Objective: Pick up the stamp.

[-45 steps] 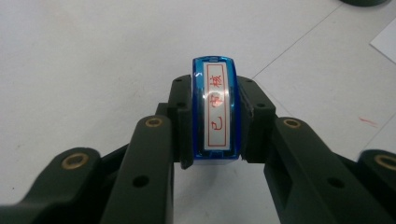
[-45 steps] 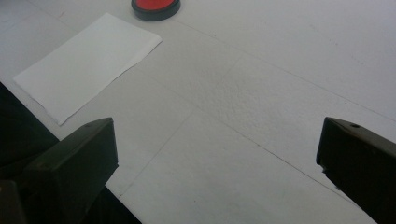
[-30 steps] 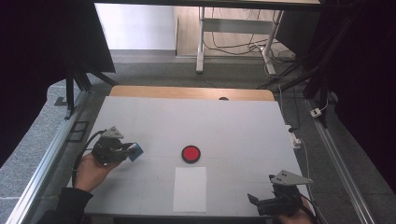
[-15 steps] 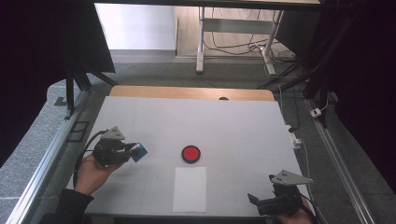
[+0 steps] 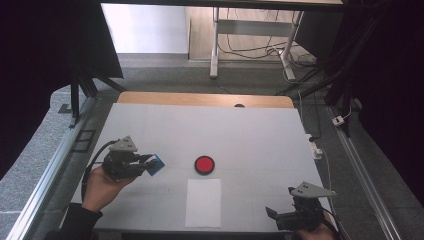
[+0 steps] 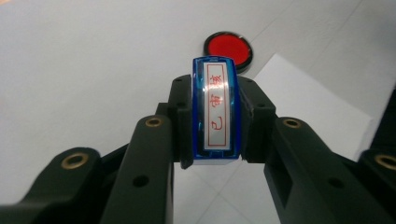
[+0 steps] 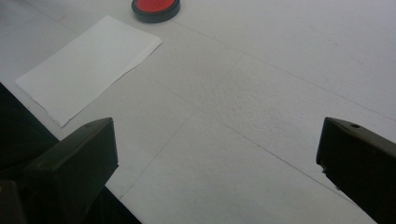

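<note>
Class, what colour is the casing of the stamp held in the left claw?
Blue, seen best in the left gripper view: stamp.

White desk (image 5: 250, 30) stands beyond the table (image 5: 260, 130).

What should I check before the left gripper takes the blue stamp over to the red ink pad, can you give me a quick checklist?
1. Grip: left gripper shut on the blue stamp, held squarely: ok.
2. Stamp off the table: ok.
3. Red ink pad uncovered, ink exposed: ok.
4. Path from stamp to pad free of objects: ok.
5. White paper lying flat near the pad: ok.
6. Right gripper parked at the near edge, jaws open, out of the way: ok.
</note>
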Tool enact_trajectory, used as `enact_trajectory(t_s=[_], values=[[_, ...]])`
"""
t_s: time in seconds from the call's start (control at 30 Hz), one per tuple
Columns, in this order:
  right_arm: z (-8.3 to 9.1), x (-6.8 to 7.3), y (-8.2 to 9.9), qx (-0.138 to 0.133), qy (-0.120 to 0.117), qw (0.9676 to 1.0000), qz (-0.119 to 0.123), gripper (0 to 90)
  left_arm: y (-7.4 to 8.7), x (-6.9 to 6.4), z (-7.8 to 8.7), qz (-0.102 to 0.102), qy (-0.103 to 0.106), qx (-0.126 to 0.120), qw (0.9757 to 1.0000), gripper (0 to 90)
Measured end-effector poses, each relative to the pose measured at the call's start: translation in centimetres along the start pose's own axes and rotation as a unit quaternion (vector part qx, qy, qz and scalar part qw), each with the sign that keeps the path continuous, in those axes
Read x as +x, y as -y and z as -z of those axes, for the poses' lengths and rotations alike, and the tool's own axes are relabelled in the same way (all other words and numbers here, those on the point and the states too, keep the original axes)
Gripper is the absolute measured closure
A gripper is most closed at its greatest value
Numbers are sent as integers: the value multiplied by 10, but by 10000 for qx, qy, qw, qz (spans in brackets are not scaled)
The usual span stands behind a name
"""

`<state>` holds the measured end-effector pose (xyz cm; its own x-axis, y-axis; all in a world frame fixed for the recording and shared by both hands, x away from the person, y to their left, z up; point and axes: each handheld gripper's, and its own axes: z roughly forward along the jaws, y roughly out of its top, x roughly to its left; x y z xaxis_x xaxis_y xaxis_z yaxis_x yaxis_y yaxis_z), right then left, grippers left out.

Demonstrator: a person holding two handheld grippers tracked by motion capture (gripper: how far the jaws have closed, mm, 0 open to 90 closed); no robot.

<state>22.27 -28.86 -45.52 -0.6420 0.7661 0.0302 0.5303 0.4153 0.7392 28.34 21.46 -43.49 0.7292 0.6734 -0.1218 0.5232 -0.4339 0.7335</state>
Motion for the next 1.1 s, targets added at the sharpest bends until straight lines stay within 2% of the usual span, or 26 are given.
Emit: enact_trajectory(t_s=[0.43, 0.63, 1.1], values=[[0, 0, 0, 11, -10, 10000, 42, 0, -14, -20, 4, -158, 487, -282, 9983, 702], [0, 0, 0, 13, -11, 10000, 48, 0, -21, -29, 3, -232, 748, -395, 9962, 702], [0, 1, 0, 35, -22, 10000, 62, 0, -30, -48, -5, -437, 1132, -468, 9915, 702]])
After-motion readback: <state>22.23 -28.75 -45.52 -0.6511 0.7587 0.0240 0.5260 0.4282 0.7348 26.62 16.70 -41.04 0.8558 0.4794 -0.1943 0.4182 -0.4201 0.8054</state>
